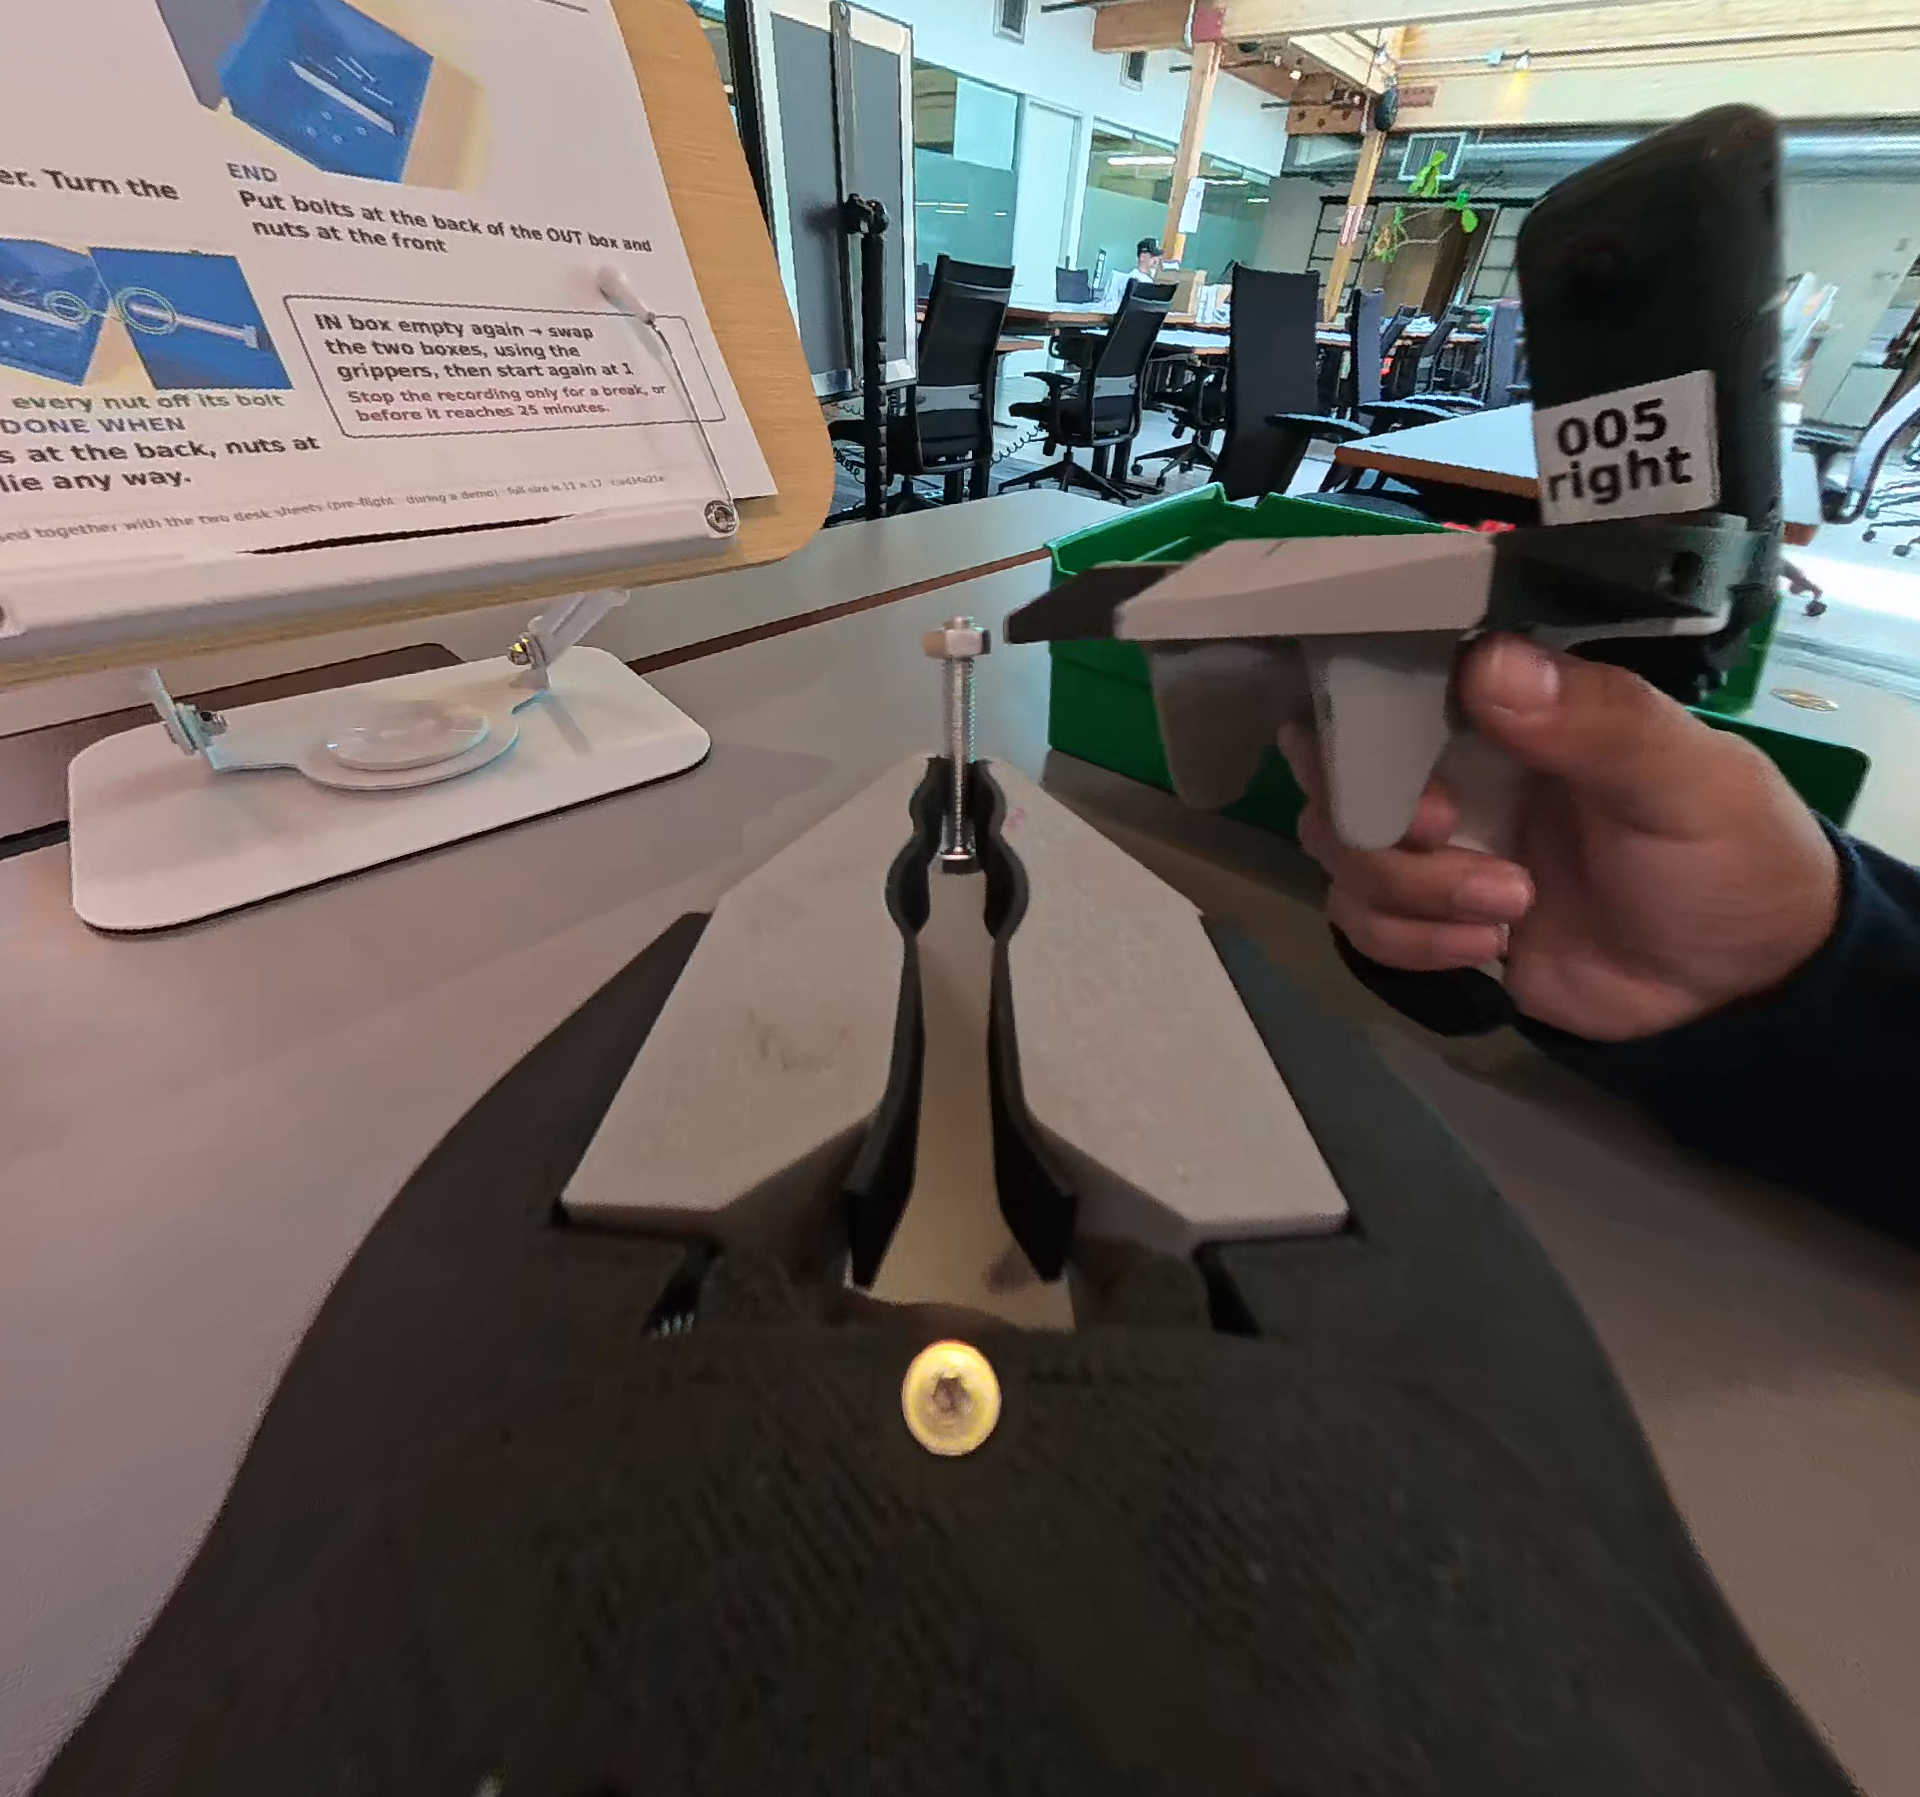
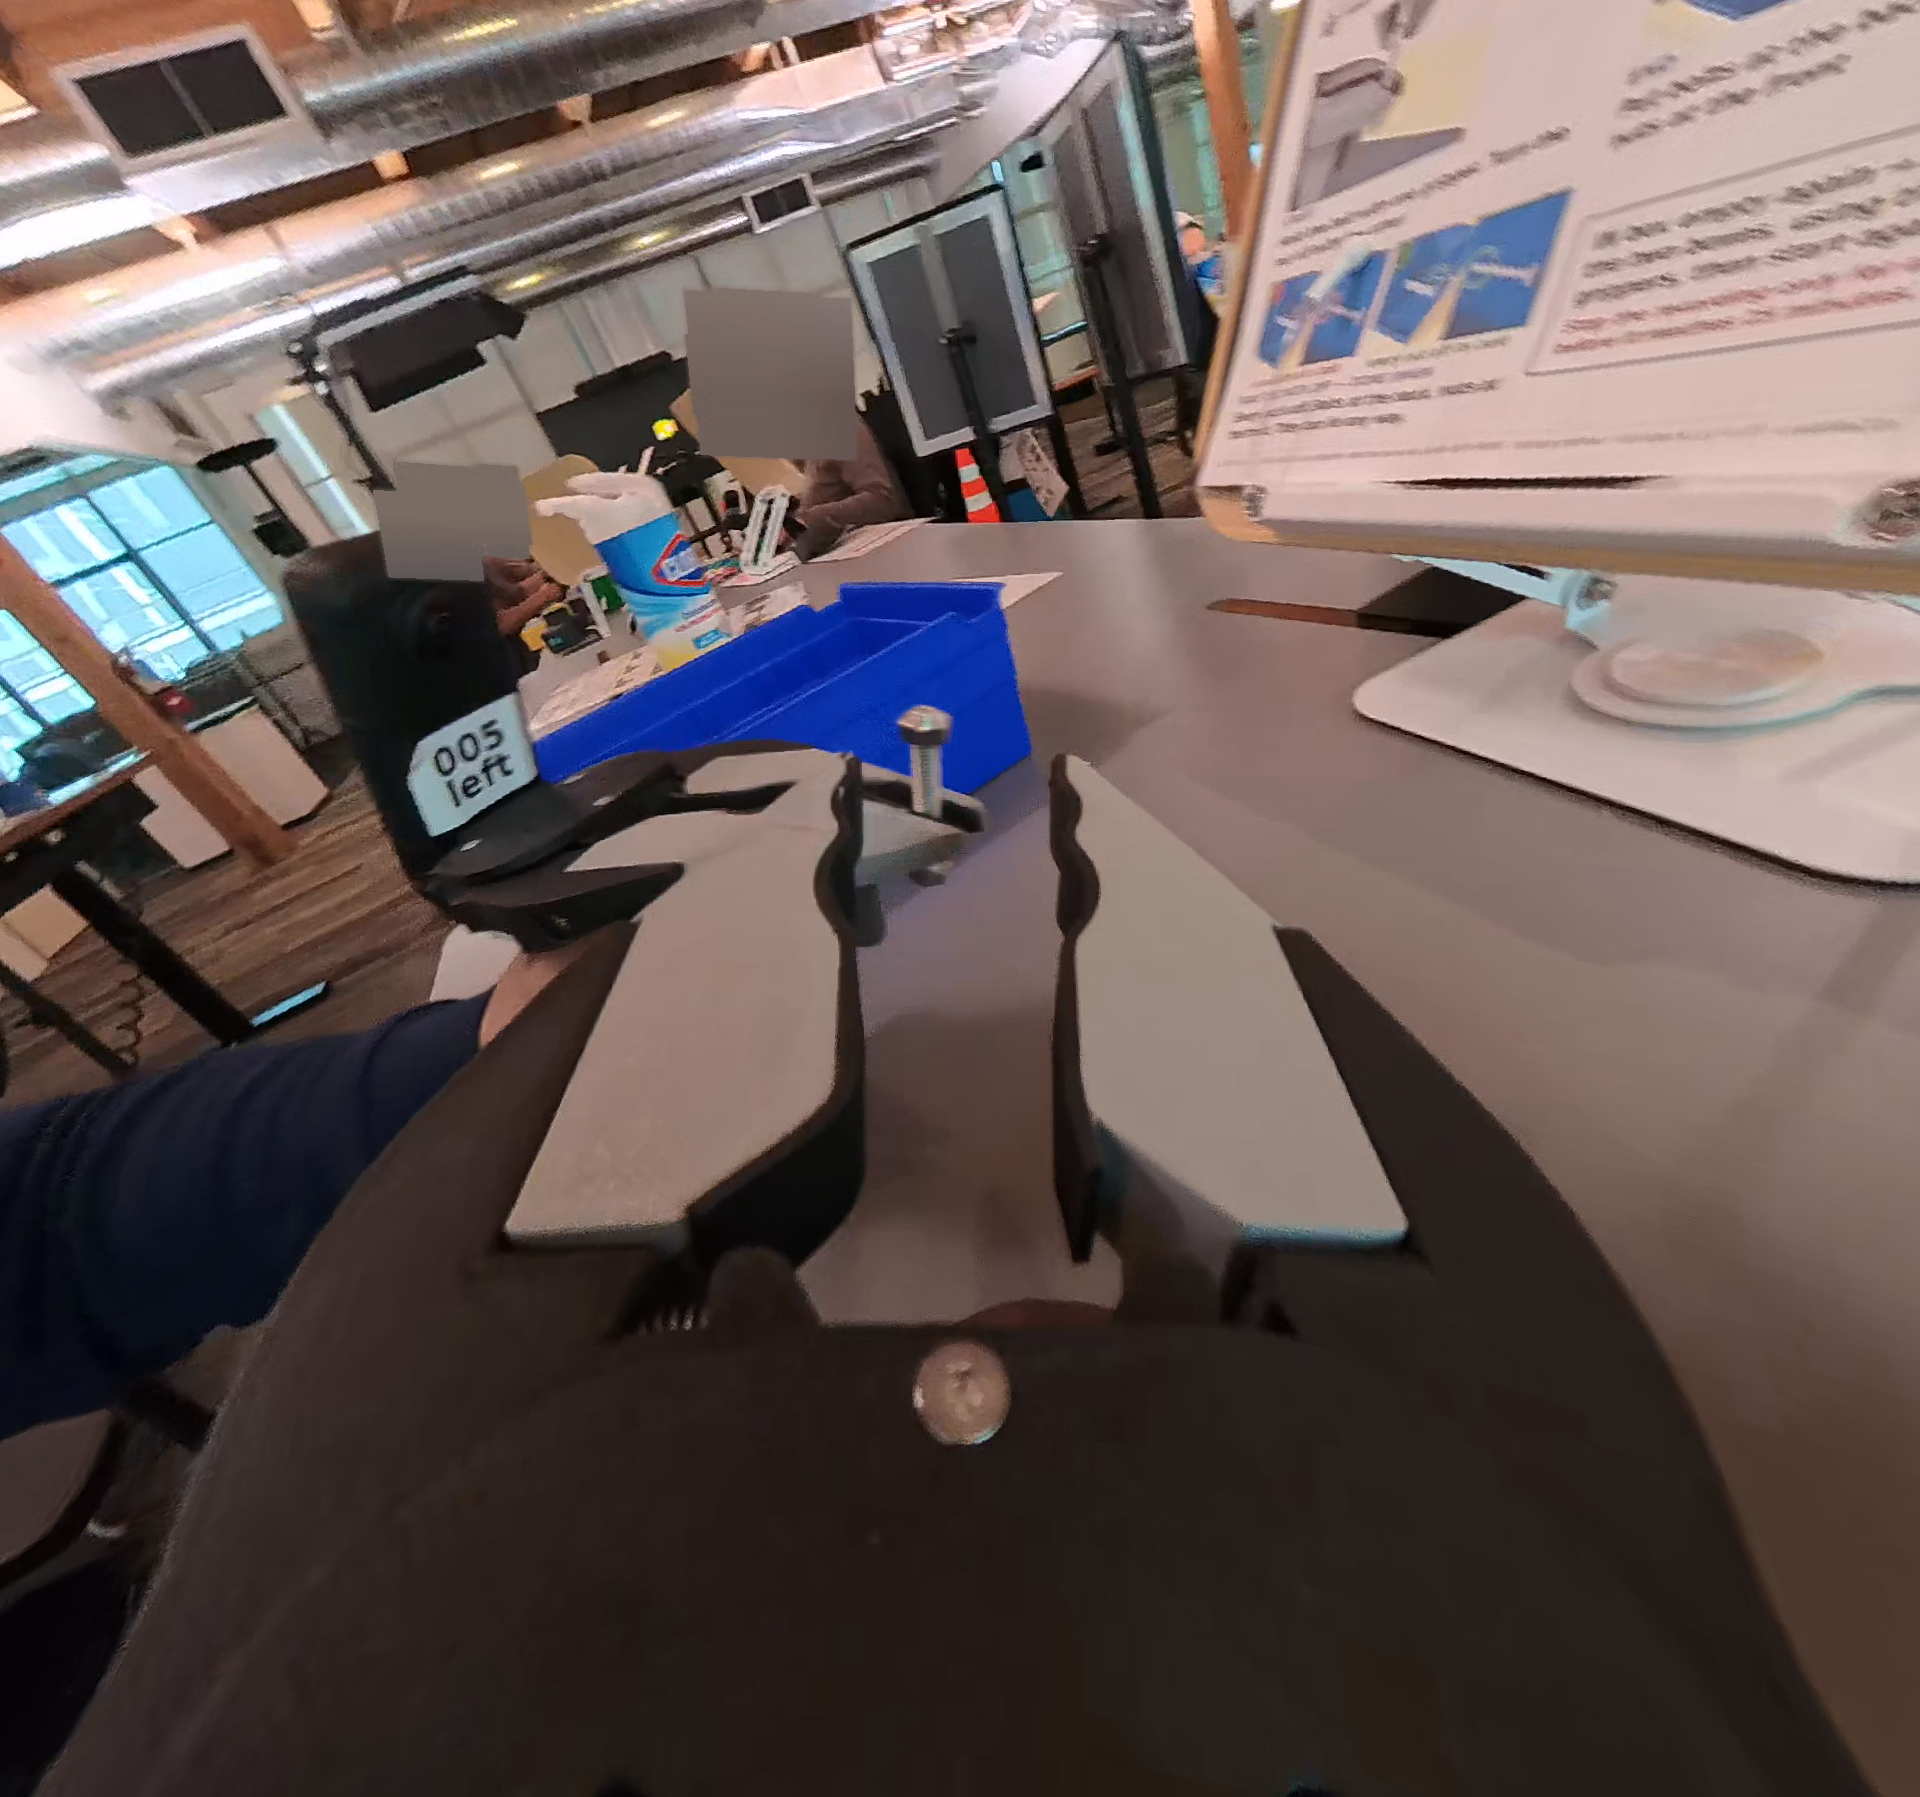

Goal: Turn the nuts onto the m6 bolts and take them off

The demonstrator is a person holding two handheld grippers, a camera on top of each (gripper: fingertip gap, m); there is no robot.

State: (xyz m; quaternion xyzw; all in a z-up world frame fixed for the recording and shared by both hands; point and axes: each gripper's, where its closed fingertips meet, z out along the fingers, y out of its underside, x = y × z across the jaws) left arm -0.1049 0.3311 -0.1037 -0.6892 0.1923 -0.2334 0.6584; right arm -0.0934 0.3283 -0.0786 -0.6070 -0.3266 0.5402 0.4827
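Observation:
My left gripper (image 1: 956, 783) is shut on a silver M6 bolt (image 1: 957, 739) and holds it upright above the grey table. A hex nut (image 1: 958, 644) sits near the bolt's top end. My right gripper (image 1: 1023, 623), held by a hand, points in from the right, its tips just right of the nut and apart from it. In the right wrist view the right gripper (image 2: 951, 812) is open and empty. The bolt (image 2: 925, 771) with its nut (image 2: 923, 721) stands just beyond its left finger (image 2: 842, 833), held in the left gripper (image 2: 935, 828).
A green box (image 1: 1101, 708) stands on the table behind the right gripper. A blue box (image 2: 831, 687) stands behind the left gripper. A white stand (image 1: 384, 760) with an instruction sheet is at the table's back. A wipes tub (image 2: 665, 573) and seated people are farther off. Left and right tips are no more than a few centimetres apart.

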